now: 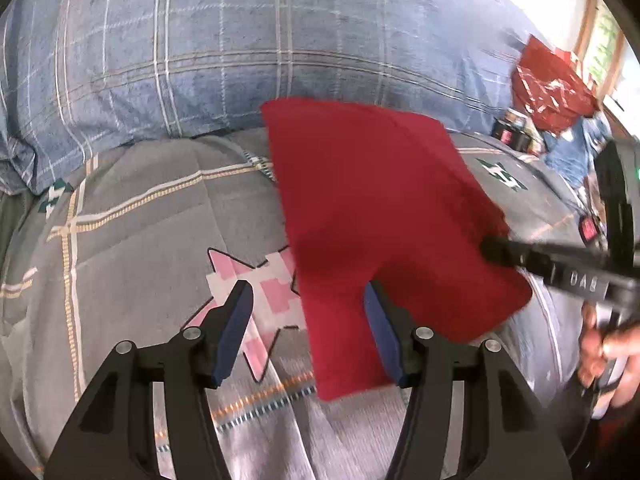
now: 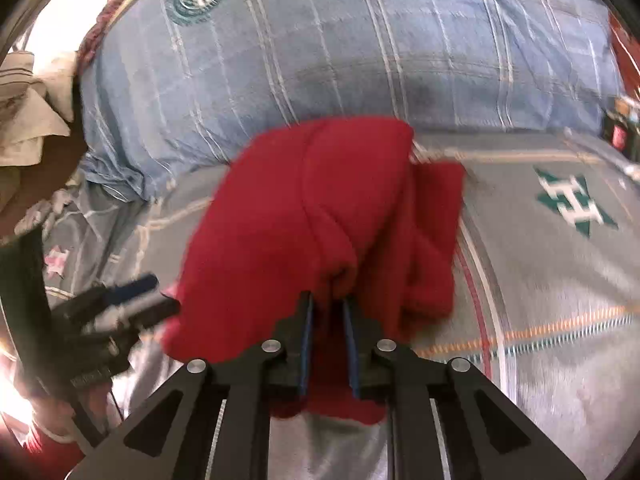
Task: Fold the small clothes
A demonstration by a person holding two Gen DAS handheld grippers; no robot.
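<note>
The red cloth lies partly on the grey bed cover, just in front of the big blue pillow. One part of it is lifted off the bed.

The right gripper has its fingers pinched narrow on a bunch of the red cloth. The left gripper has its fingers wide. The cloth's edge sits between them, but they are not pressing on it.

Here is what could go wrong. Only one gripper holds the cloth, so the free side may droop and flop into a messy lump. In the right wrist view the cloth is already bunched and wrinkly near the pinch, so the fold may come out crooked. If the left fingers close in the wrong spot, they may miss the edge, or grab the bed cover too. A hard pull could drag the cloth out of the pinch.
</note>
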